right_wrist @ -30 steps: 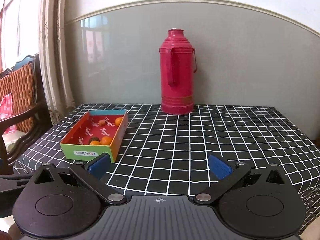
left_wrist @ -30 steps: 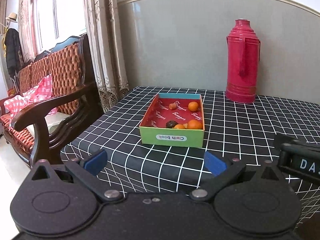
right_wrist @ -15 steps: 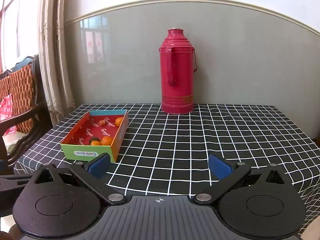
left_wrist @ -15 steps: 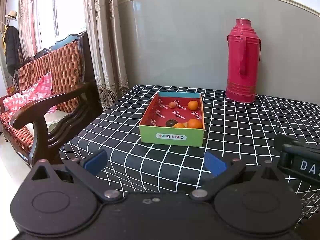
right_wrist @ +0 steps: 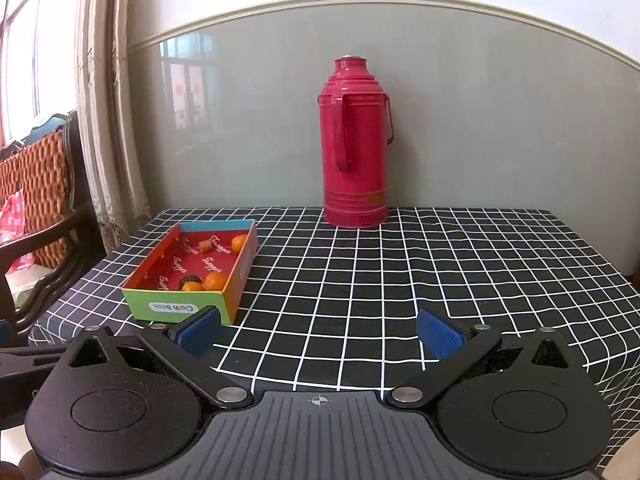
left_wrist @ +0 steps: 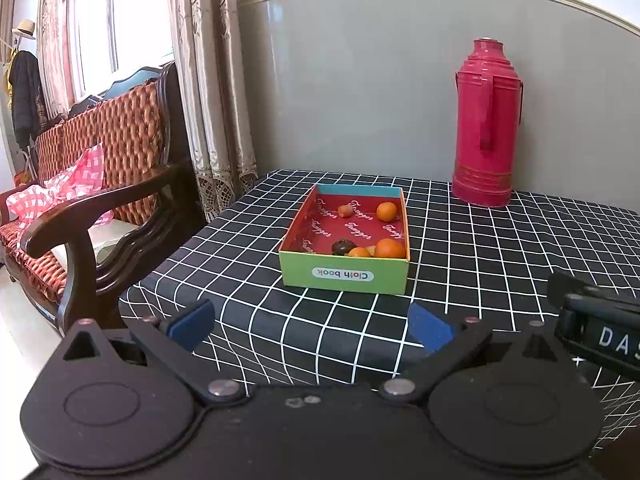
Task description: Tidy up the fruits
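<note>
A shallow cardboard box (left_wrist: 346, 278) with a green front and red inside sits on the checked tablecloth; it also shows in the right wrist view (right_wrist: 150, 304). In it lie three oranges (left_wrist: 389, 249), a dark round fruit (left_wrist: 343, 246) and a small reddish fruit (left_wrist: 345, 210). My left gripper (left_wrist: 310, 326) is open and empty, held back from the box over the table's near edge. My right gripper (right_wrist: 318, 332) is open and empty, to the right of the box.
A tall red thermos (left_wrist: 486, 124) stands at the back by the wall, also in the right wrist view (right_wrist: 354, 144). A wooden armchair (left_wrist: 96, 208) and curtains stand left of the table. The black-and-white checked table (right_wrist: 400, 280) spreads right of the box.
Both views have shifted only slightly; the left gripper has drifted a little. The box, fruits and thermos have not moved, and both grippers stay open.
</note>
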### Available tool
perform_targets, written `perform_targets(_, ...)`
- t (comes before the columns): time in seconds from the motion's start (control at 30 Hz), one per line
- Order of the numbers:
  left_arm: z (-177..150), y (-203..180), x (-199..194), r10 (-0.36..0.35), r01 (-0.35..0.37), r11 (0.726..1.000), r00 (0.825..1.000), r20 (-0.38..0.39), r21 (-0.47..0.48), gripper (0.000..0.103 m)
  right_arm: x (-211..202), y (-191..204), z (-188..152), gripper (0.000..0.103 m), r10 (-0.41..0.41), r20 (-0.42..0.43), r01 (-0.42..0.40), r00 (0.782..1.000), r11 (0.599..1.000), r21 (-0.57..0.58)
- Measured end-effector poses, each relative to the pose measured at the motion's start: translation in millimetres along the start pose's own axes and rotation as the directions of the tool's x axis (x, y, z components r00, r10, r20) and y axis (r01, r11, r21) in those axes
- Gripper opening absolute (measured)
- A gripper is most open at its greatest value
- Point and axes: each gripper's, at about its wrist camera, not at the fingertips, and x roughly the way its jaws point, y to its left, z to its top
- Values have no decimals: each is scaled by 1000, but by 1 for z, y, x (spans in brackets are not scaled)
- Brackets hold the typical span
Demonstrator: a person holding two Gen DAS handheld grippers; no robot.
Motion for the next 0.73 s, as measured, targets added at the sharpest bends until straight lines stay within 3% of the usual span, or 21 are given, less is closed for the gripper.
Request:
perform_targets(0.5,1,0,1,-4,4,1000,1000,1,-2,97,0,1,0,103,-3,1,3,1000,1000,-4)
perform_targets(0.73,3,-3,3,-39,39,999,999,35,-7,95,1,-1,0,103,-24,13,24,1000,1000,-5)
